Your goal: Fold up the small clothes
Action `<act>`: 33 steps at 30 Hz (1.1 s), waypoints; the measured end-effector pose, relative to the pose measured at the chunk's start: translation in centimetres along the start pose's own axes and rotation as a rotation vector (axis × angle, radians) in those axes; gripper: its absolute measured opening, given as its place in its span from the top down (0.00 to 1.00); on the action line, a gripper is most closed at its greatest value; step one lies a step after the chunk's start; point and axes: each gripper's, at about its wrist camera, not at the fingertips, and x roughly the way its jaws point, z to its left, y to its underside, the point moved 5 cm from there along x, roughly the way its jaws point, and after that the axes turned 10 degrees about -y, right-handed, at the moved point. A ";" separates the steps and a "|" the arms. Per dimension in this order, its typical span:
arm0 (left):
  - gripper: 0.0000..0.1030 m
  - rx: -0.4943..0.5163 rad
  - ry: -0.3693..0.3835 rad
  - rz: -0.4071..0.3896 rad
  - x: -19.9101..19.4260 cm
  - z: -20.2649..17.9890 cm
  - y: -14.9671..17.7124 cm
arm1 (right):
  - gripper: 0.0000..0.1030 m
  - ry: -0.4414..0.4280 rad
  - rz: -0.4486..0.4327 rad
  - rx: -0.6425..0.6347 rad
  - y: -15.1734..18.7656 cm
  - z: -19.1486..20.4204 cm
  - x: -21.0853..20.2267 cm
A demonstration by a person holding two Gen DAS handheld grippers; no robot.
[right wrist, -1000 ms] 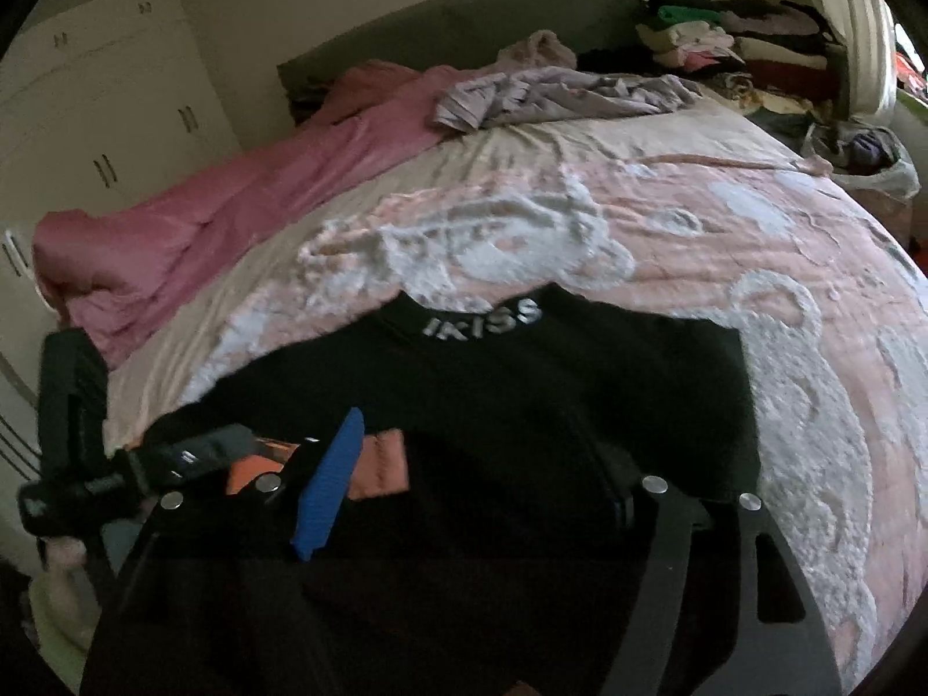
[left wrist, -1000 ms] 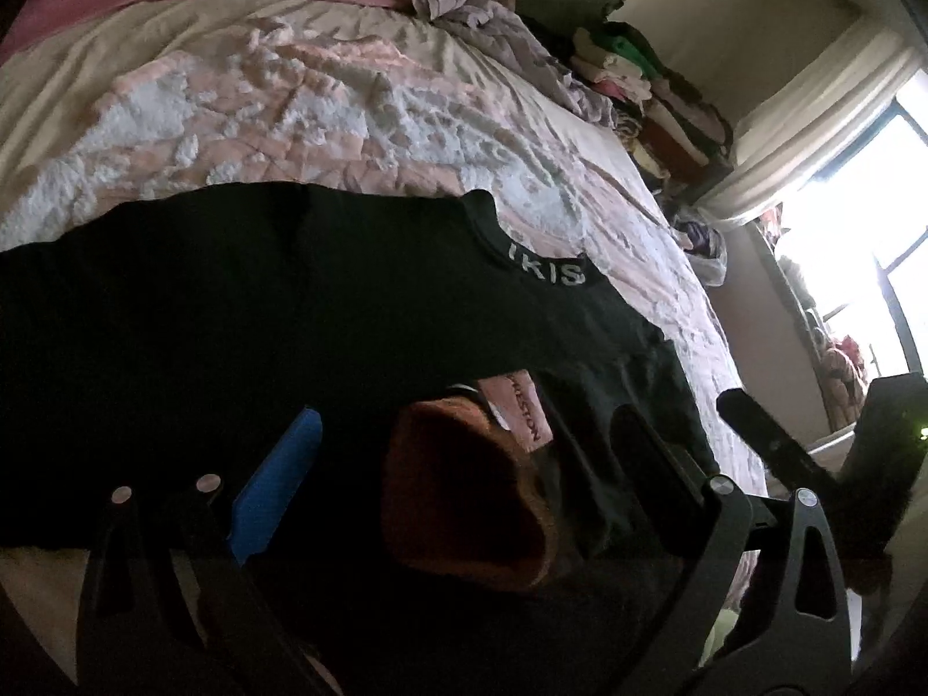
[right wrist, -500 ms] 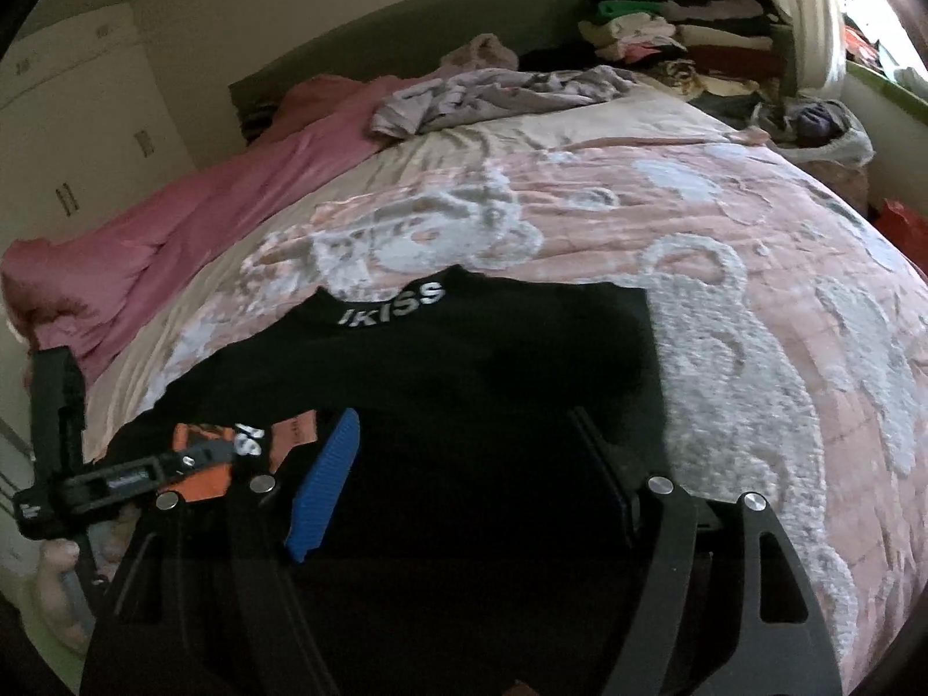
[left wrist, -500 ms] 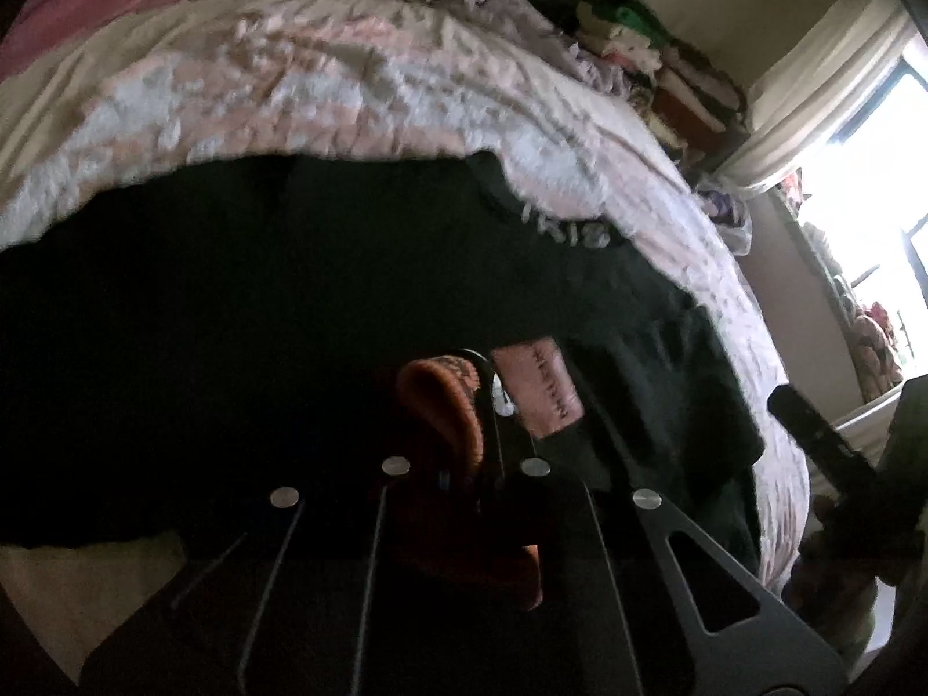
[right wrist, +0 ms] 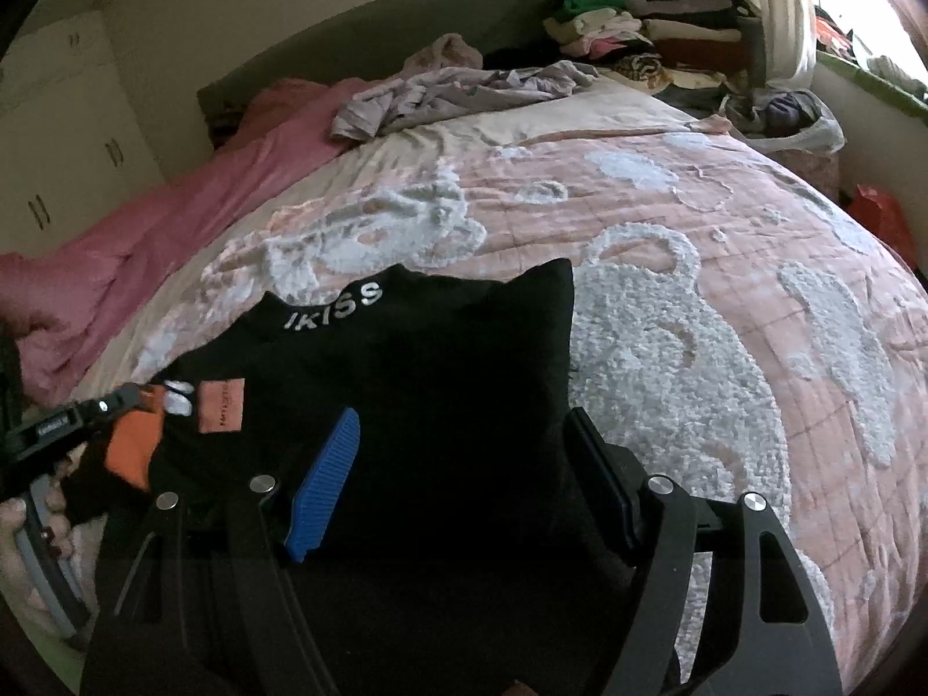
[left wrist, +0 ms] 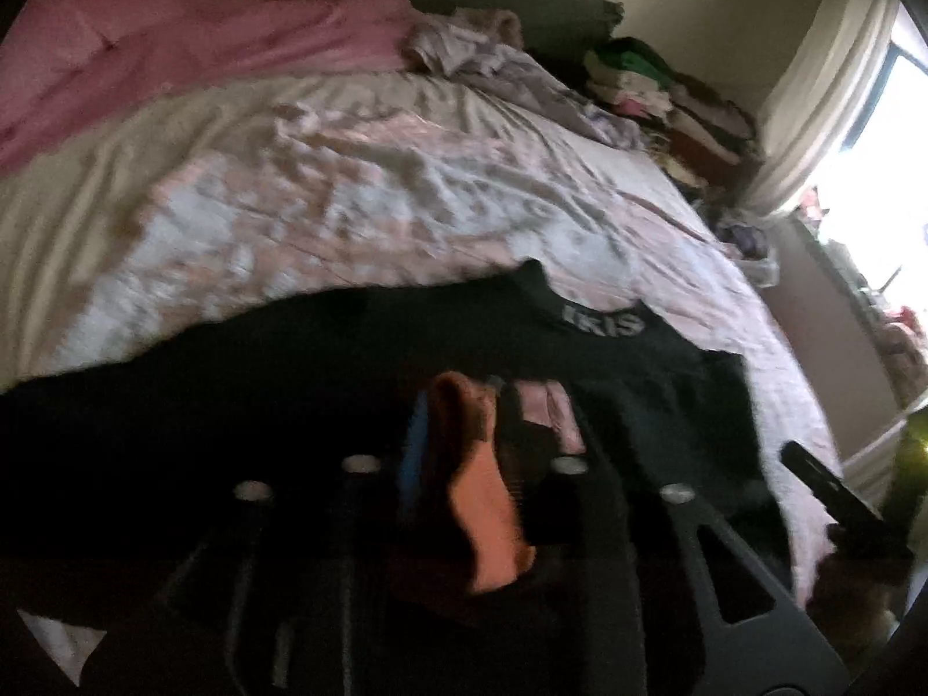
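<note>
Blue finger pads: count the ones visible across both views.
2: one blue pad on the right gripper, over the black top; one on the left gripper, beside orange fabric. Opposite pads look dark.

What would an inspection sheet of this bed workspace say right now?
Surface: bed with a pink-and-white quilt, rumpled.
Job's things: black garment lettered IKISS, spread out; its orange panel bunched at one edge.
Clutter: lilac clothes, pink blanket, folded pile at the head end.
Grippers: left gripper jaws opening, orange panel between them; right gripper open above the black garment, empty.
Cables: nothing seen.
Surroundings: wardrobe, curtain.
</note>
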 end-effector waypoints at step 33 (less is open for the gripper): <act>0.53 0.163 -0.118 0.095 0.2 -0.8 4.1 | 0.21 -0.037 0.145 -0.098 2.5 2.5 2.4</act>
